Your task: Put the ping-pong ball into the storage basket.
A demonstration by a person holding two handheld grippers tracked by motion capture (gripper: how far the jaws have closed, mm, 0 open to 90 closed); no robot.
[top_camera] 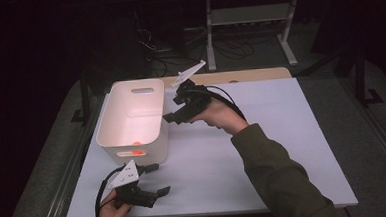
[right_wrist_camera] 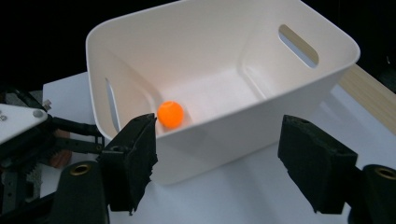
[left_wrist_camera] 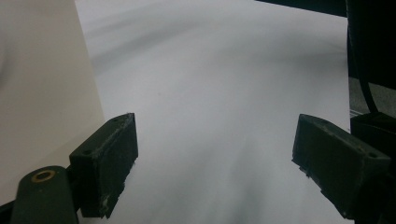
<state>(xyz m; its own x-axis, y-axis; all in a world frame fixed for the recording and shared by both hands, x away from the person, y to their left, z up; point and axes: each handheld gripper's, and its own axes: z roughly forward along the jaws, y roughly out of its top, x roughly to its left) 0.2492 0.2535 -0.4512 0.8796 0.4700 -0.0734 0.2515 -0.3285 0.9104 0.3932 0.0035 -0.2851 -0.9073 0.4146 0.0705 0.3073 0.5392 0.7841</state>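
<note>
A small orange ball [right_wrist_camera: 170, 114] lies on the floor of the white bin [top_camera: 111, 103], close to the end wall nearest the person, and nothing is touching it. To me this looks like the tail end of a drop: the ball is in and the job is to get the hand clear.

The right tool [top_camera: 175, 114] hangs just beside the bin's right wall, above the white bench [top_camera: 282, 134], with its jaws apart and empty. In the right gripper view the two black pads [right_wrist_camera: 133, 158] frame the bin with only open air between them.

The left tool [top_camera: 152, 180] sits low at the near edge of the bench, just in front of the bin. Its jaws stand wide apart too, with bare bench between them and the bin's outer wall just to one side.

If more things are meant to go in, the next move calls for the right hand to swing away from the rim without knocking the light bin. I see nothing else on the bench waiting to be picked up, though.

From above the ball is hard to read: just an orange glow low inside the bin and through its near handle slot [top_camera: 131, 153]. The room beyond the bench is dark, with only a pale frame and some cables faintly showing.
</note>
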